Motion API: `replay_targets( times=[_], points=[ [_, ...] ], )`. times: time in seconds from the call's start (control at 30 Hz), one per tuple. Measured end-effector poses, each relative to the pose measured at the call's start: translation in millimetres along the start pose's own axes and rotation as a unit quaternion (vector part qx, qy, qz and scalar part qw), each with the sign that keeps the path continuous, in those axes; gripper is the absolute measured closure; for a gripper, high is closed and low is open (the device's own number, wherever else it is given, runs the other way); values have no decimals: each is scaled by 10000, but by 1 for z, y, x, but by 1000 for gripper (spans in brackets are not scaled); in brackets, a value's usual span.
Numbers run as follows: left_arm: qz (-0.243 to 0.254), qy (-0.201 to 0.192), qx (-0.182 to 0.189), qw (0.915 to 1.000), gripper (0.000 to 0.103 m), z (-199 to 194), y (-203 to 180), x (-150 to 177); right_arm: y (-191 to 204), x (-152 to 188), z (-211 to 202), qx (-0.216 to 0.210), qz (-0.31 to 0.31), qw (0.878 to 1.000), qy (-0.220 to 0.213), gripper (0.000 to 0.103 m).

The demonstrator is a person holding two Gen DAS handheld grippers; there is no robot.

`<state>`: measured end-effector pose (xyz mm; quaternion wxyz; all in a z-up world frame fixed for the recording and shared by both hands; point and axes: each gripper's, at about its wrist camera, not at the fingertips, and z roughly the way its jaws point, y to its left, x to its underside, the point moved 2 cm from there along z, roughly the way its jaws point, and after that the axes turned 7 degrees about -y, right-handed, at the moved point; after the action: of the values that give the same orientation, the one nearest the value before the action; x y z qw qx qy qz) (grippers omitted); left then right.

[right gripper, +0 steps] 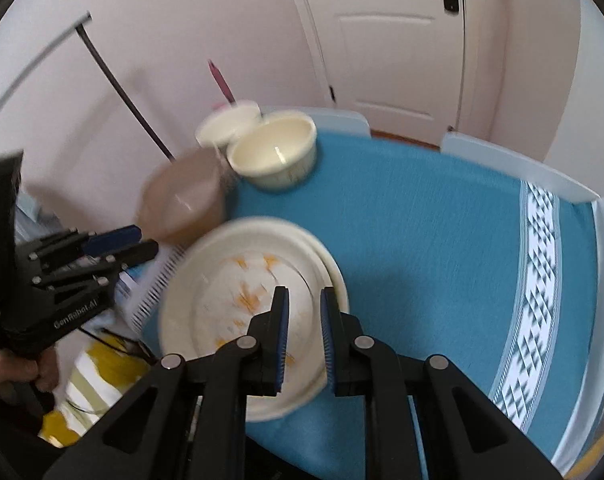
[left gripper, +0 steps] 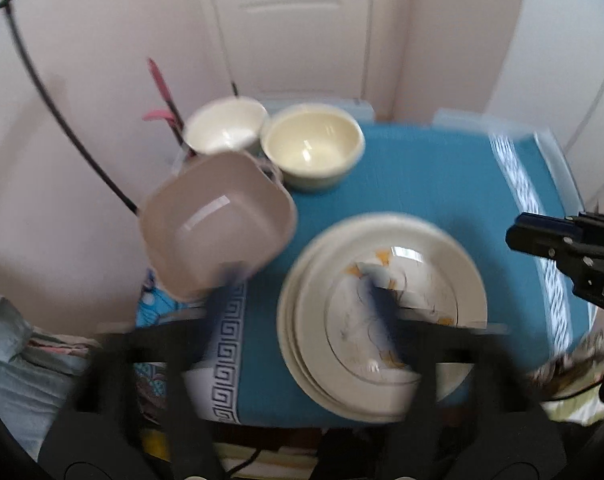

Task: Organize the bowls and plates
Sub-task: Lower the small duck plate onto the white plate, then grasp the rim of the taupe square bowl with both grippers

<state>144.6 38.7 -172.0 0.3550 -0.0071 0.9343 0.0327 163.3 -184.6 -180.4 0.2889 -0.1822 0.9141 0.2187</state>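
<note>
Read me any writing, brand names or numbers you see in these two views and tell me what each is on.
"GenRobot.AI": white letters on the black body of the left gripper, seen in the right wrist view.
"DA": cut-off white letters on the right gripper body in the left wrist view; the rest runs out of frame.
Nothing readable on the plates, bowls or blue tablecloth, which bear only patterns.

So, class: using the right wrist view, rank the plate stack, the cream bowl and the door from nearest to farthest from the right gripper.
1. Plate stack, right beneath the right gripper.
2. Cream bowl, back left on the cloth.
3. Door, behind the table.
</note>
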Motion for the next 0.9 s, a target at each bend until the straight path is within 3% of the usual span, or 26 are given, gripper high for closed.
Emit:
replay_targets(
  times=[0.03,0.07,0.1,0.13,0.37,0.5,0.63,0.73,0.8,0.9],
  points=[
    [-124,-274,-65,9995,0,-10,6,-5,2,-7,-3,-45,-4,9999,-111,59],
    [-202,-422,-53,9989,0,-17,10,-8,3,-14,-6,-96,-15,9997,-213,22],
    [-262,-469,-41,9985,0,-19,15,-12,4,-22,-8,-169,-30,9993,-324,6],
    [-327,-433,-120,9985,0,-19,20,-15,6,-28,-9,-236,-66,9988,-427,0],
    [-1168,-224,-258,9926,0,-10,84,-5,35,-61,22,-326,-511,9981,-139,0],
    [-1529,-105,-144,9881,0,8,118,7,54,-71,66,-569,-452,9971,204,0],
    [-1919,233,202,9809,1,43,142,22,69,-73,120,-737,-181,9946,704,0],
    [-2008,508,351,9777,11,72,151,30,82,-69,153,-825,-151,9913,1016,1],
    [-1986,735,448,9763,28,90,153,35,88,-65,172,-796,-253,9889,1226,9],
    [-1869,1003,629,9752,42,116,154,39,94,-63,195,-827,-283,9859,1430,29]
  ],
)
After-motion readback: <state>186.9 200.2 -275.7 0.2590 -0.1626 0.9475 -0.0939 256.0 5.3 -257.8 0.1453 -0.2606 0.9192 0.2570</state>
